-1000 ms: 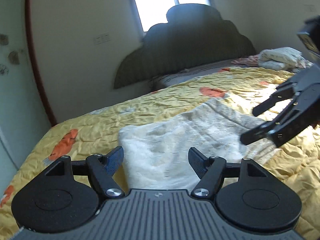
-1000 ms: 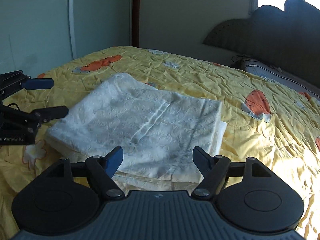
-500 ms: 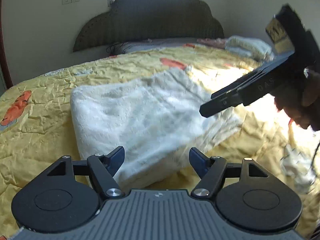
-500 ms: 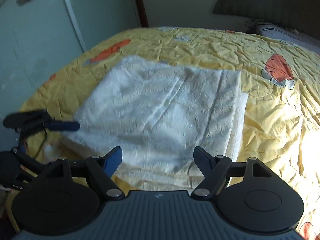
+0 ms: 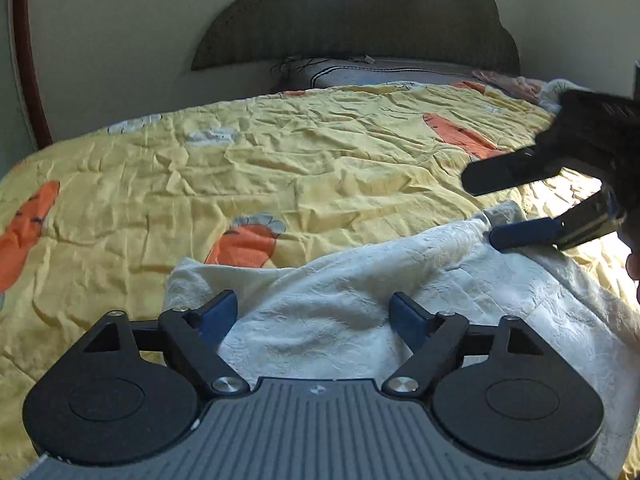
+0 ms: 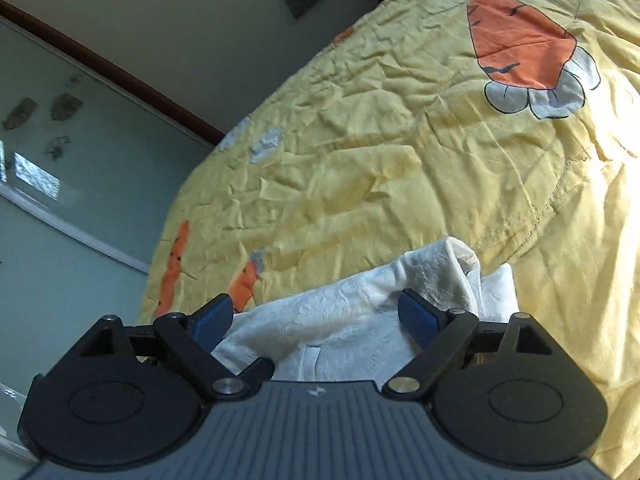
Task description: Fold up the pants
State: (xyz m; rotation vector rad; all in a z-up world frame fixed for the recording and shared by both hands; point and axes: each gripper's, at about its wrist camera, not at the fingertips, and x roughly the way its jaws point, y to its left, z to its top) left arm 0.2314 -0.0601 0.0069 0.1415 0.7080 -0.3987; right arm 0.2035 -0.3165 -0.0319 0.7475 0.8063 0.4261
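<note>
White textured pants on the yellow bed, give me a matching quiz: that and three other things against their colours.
Things:
1. textured pants
2. crumpled bedspread
3. scalloped headboard
4. gripper finger pads

Colours:
A. dark grey
B. blue
C. white
D. yellow with orange carrots

Pairs: 1-C, 2-D, 3-A, 4-B
</note>
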